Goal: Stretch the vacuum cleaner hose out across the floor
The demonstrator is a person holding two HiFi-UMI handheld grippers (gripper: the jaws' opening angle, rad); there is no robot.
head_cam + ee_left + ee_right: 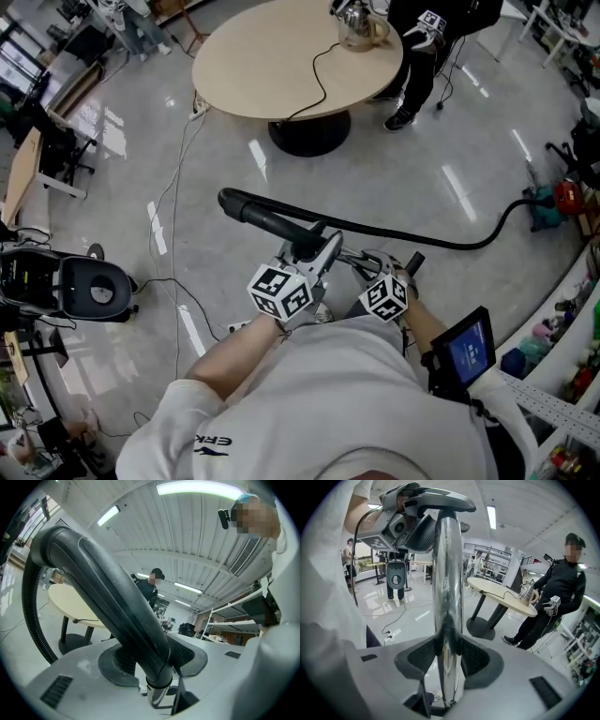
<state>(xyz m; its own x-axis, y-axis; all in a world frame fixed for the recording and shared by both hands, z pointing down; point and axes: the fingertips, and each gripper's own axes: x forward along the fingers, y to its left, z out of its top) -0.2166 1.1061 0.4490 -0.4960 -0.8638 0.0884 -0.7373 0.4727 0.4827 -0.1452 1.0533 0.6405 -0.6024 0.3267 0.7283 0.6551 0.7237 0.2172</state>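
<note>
**Both grips on the wand**

Our left gripper is clamped on the curved black plastic handle, our right gripper on the shiny chrome metal tube. The black ribbed vacuum hose snakes over the glossy grey floor to the red vacuum body — we should draw it away steadily, without jerking that body or snagging the thin white cables.

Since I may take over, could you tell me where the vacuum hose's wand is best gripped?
On its rigid end, from the near side: left tongs across the black curved handle, right tongs across the chrome tube. Both are stiff, narrow; the ribbed hose may flex.
</note>
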